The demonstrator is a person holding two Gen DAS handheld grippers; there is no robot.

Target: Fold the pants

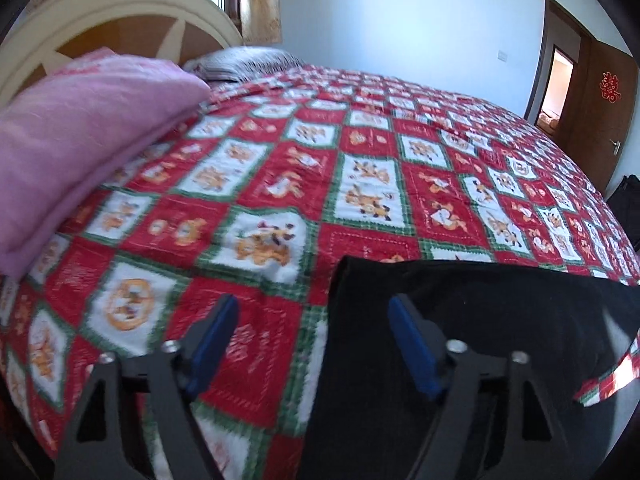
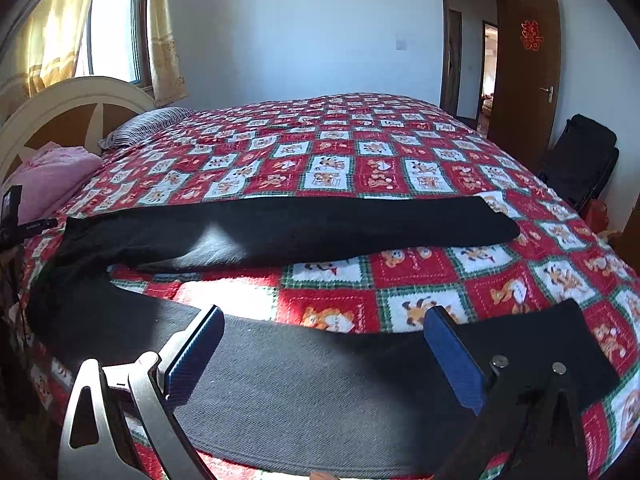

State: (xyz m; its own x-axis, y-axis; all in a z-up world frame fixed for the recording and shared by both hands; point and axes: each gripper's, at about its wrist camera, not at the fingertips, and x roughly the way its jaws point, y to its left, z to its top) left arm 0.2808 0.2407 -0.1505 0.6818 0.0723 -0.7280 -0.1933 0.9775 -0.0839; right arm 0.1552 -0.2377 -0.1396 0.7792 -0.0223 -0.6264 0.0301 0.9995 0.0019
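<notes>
Red checked quilt (image 2: 400, 280) across the bed, pink folded blanket (image 1: 80, 140) by the cream headboard (image 2: 72, 96), striped pillow (image 2: 148, 124), open brown door (image 2: 524, 72), yellow curtains (image 2: 164, 52)

Pants (image 2: 304, 232) spread on bedspread (image 2: 360, 152).

Right tongs (image 2: 324, 320) gape wide above near leg of black pants (image 2: 300, 380), nothing pinched. Pants lie in a V on the red checkered quilt (image 2: 400, 184), far leg stretched flat. Pink blanket (image 2: 48, 180) sits by the headboard (image 2: 72, 100).
</notes>
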